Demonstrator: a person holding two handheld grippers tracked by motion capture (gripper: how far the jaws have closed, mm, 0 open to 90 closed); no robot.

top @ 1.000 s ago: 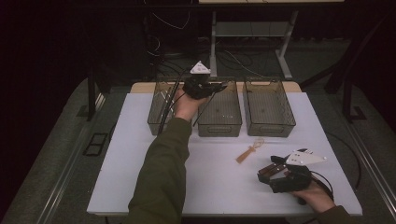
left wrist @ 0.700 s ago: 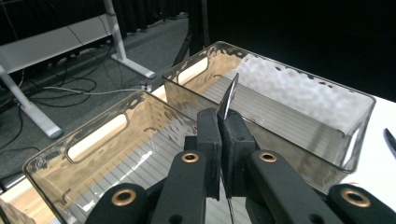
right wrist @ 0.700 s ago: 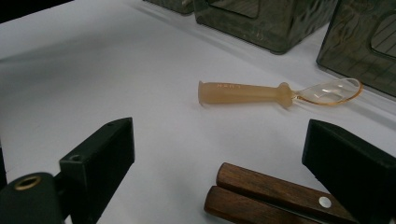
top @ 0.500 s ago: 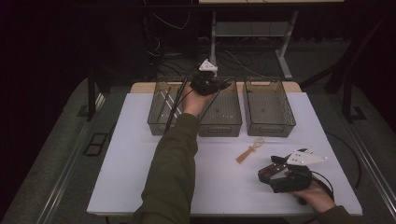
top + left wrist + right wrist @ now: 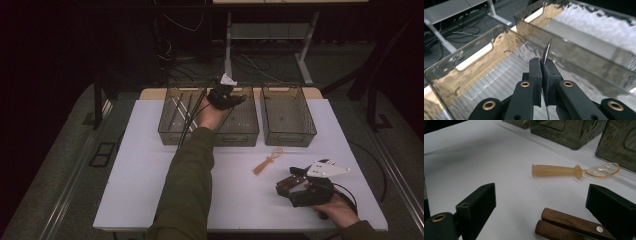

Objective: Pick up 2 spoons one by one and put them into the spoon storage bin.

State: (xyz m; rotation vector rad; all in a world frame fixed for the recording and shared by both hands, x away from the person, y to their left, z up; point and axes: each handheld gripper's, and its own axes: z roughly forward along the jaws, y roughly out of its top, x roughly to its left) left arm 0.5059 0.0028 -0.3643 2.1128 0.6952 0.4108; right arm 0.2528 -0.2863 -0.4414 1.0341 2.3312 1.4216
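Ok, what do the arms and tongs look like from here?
The left arm wears an olive-green sleeve. Both tongs, left and right, are black with brass-coloured rivets; each carries a pale three-cornered plate and trails a black cable.

1. The thin blade [image 5: 546, 53] clamped in the left gripper [image 5: 543, 75] looks like bright, glossy metal.
2. The middle bin [image 5: 486, 47] appears as smoky, glossy clear plastic.
3. The spoon [image 5: 574, 170] looks like translucent amber plastic, matt at its handle.
4. The near handles [image 5: 571, 225] are seen as smooth brown wood.
5. The table [image 5: 150, 170] is matt white.
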